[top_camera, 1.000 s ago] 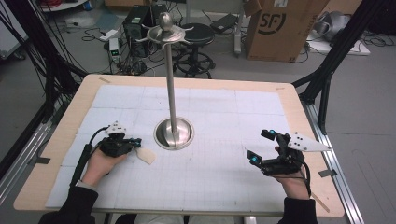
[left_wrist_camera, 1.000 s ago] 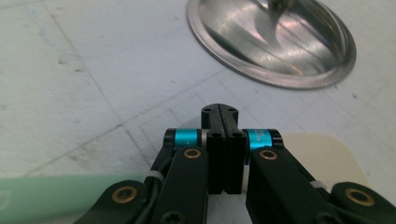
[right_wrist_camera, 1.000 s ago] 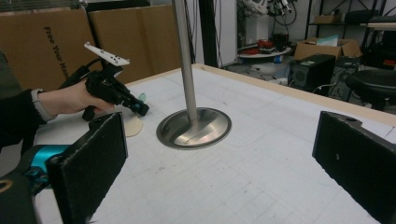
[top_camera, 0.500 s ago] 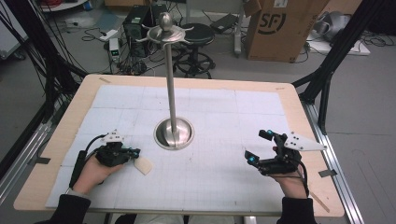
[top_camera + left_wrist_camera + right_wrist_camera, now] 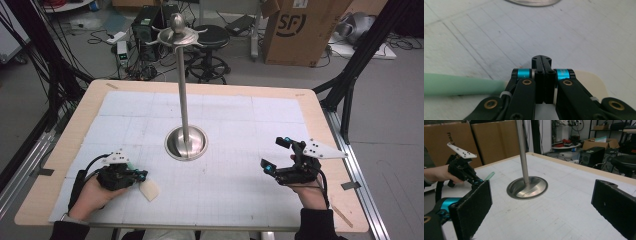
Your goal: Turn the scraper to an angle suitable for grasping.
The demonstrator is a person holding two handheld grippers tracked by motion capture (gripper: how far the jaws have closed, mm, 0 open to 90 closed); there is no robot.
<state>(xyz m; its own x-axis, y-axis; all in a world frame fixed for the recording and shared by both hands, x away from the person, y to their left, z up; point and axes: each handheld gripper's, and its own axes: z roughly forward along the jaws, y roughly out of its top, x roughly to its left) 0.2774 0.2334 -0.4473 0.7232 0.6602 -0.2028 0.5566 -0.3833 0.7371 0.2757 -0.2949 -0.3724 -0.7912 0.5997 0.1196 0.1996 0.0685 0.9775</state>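
A spatula with a pale green handle point(image 5: 461, 83) and a cream head point(image 5: 149, 190) lies crosswise in my left gripper point(image 5: 136, 176), whose jaws are shut on it near the table's front left. In the left gripper view the jaws of the left gripper point(image 5: 541, 60) are pressed together, the handle sticking out left and the head point(image 5: 591, 80) right. My right gripper point(image 5: 274, 153) is open at the front right, with nothing between its pads point(image 5: 474, 207). A steel stand point(image 5: 186, 142) with a tall pole and hooked top rises mid-table.
A white gridded mat point(image 5: 240, 120) covers the wooden table point(image 5: 320, 110). The stand's dish base point(image 5: 527, 187) sits between the two grippers. Beyond the far edge are a cardboard box point(image 5: 295, 30), a stool point(image 5: 210, 37) and cables.
My left gripper has drawn back toward the front edge of the table, carrying the spatula with it. The right gripper has hardly moved.
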